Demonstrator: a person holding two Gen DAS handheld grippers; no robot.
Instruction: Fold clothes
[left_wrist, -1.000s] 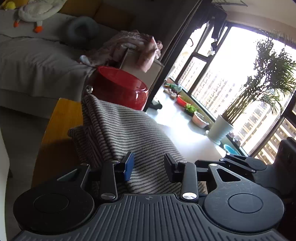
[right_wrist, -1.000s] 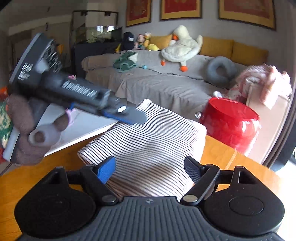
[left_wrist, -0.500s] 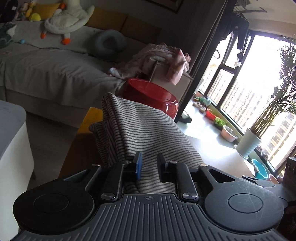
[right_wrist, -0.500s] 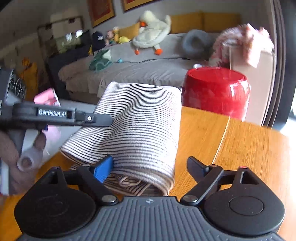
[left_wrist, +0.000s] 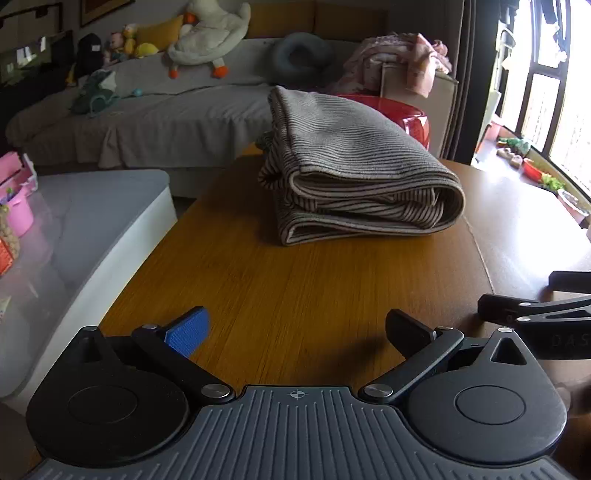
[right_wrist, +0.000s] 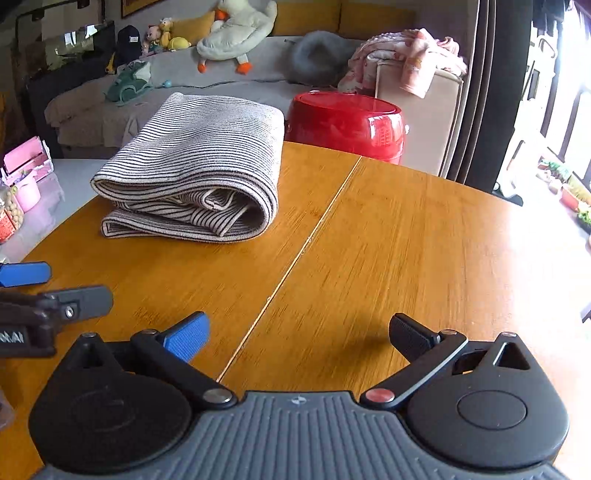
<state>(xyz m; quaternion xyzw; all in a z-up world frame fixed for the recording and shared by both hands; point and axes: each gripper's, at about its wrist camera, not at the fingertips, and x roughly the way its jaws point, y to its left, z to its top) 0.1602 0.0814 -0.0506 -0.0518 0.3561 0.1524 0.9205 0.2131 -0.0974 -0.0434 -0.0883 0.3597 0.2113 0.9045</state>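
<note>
While the left wrist view looks down along its own fingers, the left gripper (left_wrist: 297, 326) hangs over bare wood with its jaws opening wide and nothing between them. Ahead on the wooden table (left_wrist: 288, 288) lies the folded striped garment (left_wrist: 354, 173), a thick bundle with its rolled edges facing the camera, well apart from the fingertips. Behind it only a sliver of the red stool (left_wrist: 415, 118) shows, the rest hidden by the cloth. At the right edge the tip of the right gripper (left_wrist: 532, 310) pokes in, cut off by the frame. Beyond the window the outdoors is washed out by glare.

From the right wrist view, the right gripper (right_wrist: 299, 330) also has its jaws opening wide over the table (right_wrist: 406, 240), empty between the pads. The striped garment (right_wrist: 199, 162) sits up and to the left, near the table's far edge, clear of both tools. At the left edge the left gripper's fingers (right_wrist: 26, 275) enter, the body cropped away. The red stool (right_wrist: 347, 123) stands behind the table, its base hidden
</note>
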